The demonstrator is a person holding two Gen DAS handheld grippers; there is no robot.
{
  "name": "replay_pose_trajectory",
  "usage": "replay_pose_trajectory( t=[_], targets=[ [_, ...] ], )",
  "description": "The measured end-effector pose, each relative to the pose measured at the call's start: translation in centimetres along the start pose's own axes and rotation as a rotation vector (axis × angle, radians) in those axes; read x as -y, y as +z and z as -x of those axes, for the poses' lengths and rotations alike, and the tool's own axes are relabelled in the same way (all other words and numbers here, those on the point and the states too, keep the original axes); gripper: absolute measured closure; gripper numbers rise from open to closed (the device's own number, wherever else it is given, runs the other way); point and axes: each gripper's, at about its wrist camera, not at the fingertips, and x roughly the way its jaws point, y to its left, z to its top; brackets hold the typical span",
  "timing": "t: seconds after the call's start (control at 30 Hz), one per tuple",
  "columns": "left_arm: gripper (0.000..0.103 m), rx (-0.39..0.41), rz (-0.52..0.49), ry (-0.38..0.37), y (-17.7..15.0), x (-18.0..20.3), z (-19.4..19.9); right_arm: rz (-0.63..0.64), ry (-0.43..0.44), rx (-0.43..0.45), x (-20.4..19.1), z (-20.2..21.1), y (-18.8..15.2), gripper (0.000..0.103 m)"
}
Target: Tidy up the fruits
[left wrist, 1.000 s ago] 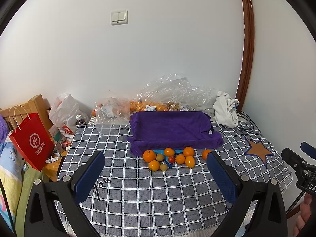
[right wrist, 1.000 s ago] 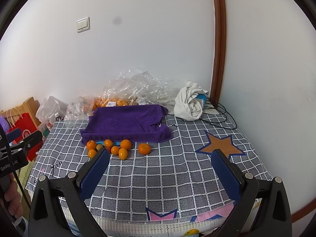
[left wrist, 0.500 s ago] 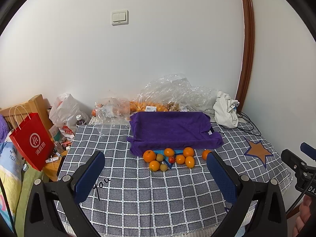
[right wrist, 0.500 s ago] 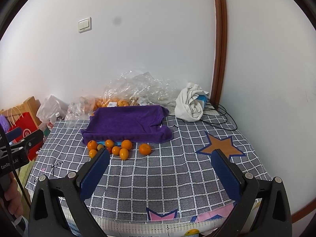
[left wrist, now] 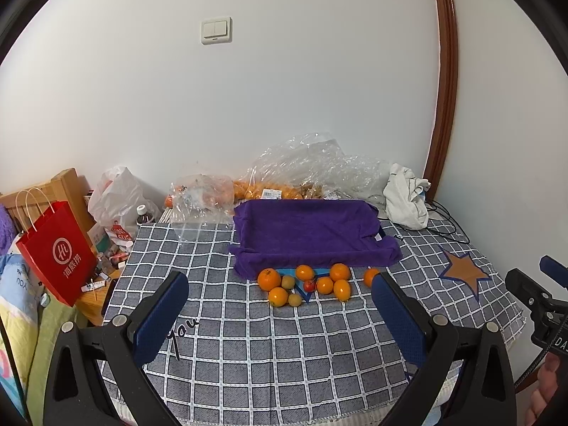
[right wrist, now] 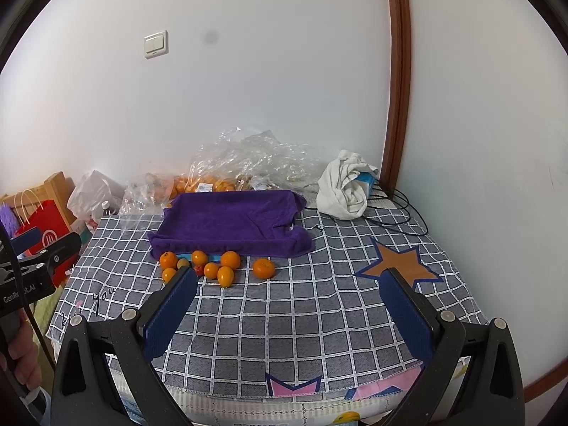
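Note:
Several oranges [left wrist: 269, 279], small green fruits [left wrist: 288, 281] and a red cherry tomato [left wrist: 309, 285] lie in a cluster on the checked cloth in front of a purple towel-lined tray [left wrist: 309, 229]. One orange [right wrist: 263, 268] lies apart to the right. The cluster also shows in the right wrist view [right wrist: 213, 269], with the tray [right wrist: 230, 220] behind it. My left gripper [left wrist: 278, 314] is open and empty, well short of the fruit. My right gripper [right wrist: 289, 310] is open and empty, nearer the table's front right.
Clear plastic bags with more oranges [left wrist: 269, 186] lie behind the tray. A white cloth [left wrist: 406, 198] and black cables [right wrist: 397, 209] are at the back right. A red paper bag [left wrist: 56, 252] and clutter stand off the left edge. A wall is behind.
The right wrist view has shifted slightly closer and to the left. The left gripper has barely moved. Both stay open.

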Motion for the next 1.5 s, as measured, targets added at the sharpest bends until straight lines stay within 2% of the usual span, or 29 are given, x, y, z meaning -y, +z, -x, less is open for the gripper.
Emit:
replay_pose_trajectory(
  t=[0.2, 0.43, 0.8, 1.0, 1.07, 1.17, 1.2, 1.27, 1.43, 1.5],
  targets=[
    [0.000, -0.014, 0.001, 0.003, -0.1, -0.2, -1.1, 0.006, 0.004, -0.009, -0.3, -0.9, -0.2, 0.002],
    [0.000, -0.036, -0.003, 0.024, -0.6, -0.7, -3.5, 0.014, 0.008, -0.054, -0.5, -3.8, -0.5, 0.002],
    [0.000, -0.118, 0.017, 0.074, -3.3, -4.4, -10.4, 0.031, 0.019, -0.136, -0.3, -11.9, -2.3, 0.003],
    [0.000, -0.182, 0.048, 0.082, -5.1, -6.5, -14.3, 0.055, 0.041, -0.173, -1.1, -17.1, -3.5, 0.007],
    [0.007, -0.206, 0.053, 0.078, -5.6, -6.9, -15.6, 0.064, 0.048, -0.184, -1.5, -18.9, -3.9, 0.010],
    [0.010, -0.243, 0.046, 0.076, -6.3, -7.3, -17.3, 0.051, 0.062, -0.221, -1.7, -21.9, -4.5, 0.017],
    [0.011, -0.250, 0.045, 0.072, -6.6, -7.4, -17.7, 0.046, 0.069, -0.244, -1.8, -22.7, -4.7, 0.020],
    [0.016, -0.263, 0.057, 0.052, -7.0, -7.7, -18.5, 0.033, 0.087, -0.277, -1.9, -24.4, -5.0, 0.033],
    [0.020, -0.294, 0.059, 0.002, -7.7, -7.9, -19.7, 0.003, 0.139, -0.281, -1.9, -27.2, -5.4, 0.042],
    [0.020, -0.293, 0.072, -0.020, -7.8, -8.0, -20.0, 0.008, 0.161, -0.273, -2.0, -27.8, -5.4, 0.042]
  ],
)
